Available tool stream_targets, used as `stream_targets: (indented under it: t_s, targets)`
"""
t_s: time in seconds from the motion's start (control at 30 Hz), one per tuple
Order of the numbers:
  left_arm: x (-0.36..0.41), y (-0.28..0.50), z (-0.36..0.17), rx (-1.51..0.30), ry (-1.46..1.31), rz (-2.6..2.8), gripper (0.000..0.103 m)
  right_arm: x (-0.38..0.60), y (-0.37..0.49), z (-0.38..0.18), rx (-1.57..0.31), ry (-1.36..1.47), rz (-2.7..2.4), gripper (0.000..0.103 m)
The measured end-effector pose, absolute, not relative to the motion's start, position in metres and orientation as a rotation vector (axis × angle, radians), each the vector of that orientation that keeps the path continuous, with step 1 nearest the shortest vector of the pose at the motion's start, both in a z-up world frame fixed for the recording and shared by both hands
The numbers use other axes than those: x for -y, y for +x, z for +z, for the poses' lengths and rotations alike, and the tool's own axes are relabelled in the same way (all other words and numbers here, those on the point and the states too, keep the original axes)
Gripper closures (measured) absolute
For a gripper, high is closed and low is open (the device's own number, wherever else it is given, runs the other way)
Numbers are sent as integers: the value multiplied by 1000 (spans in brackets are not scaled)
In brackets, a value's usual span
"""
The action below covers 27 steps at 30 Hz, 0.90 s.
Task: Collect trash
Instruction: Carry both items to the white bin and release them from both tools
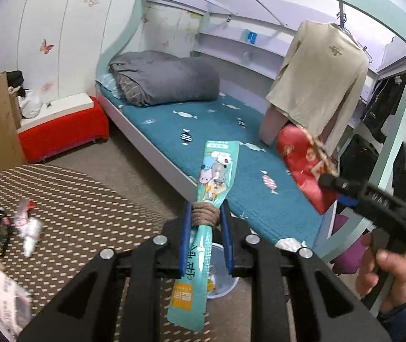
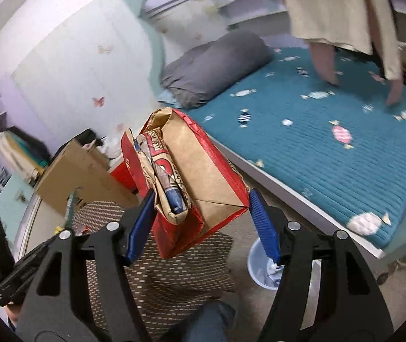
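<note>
Teal snack wrapper (image 1: 217, 176): long, flat, cartoon print, orange label at lower end; brown paper wad (image 1: 204, 213) beside it, both raised above bin. Red paper bag (image 2: 203, 171): brown inside, mouth open, crumpled printed wrapper (image 2: 163, 176) inside, tilted above bin. Bin (image 2: 262, 268): pale, round, on floor beside bed, scraps inside.

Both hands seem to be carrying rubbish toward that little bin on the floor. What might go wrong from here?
1. The left gripper pinches the long teal wrapper and a brown string near mid-length; the wrapper could slip out or snag.
2. The red paper bag in the right gripper is tilted, so the crumpled wrapper inside might spill.
3. The bin looks small next to the bag, so the bag may miss or tip it.
</note>
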<state>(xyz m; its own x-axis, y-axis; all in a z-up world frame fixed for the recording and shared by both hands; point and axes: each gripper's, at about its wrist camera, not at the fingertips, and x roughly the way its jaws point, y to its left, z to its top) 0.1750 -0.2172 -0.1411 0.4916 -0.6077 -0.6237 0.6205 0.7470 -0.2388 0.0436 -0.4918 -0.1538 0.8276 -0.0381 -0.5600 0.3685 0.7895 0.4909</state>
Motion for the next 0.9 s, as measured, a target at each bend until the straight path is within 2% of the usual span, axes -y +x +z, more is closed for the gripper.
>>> stream_targets:
  t_s: [0.23,0.5,0.83,0.9]
  targets:
    - [279,174,-163,-793,42,-792,84,531,43,-199,-610,707,-316,39]
    - [343,189,-222,-923,94,-785,84,558,62,-262,-707,800,-362,38]
    - [387,211,-287,-1078,132,-753,84,568,83,-325,-812,883,-392,38]
    - [394,214,-299,-1102,139,-750,83,574,87,-338,-829,912,-389,34]
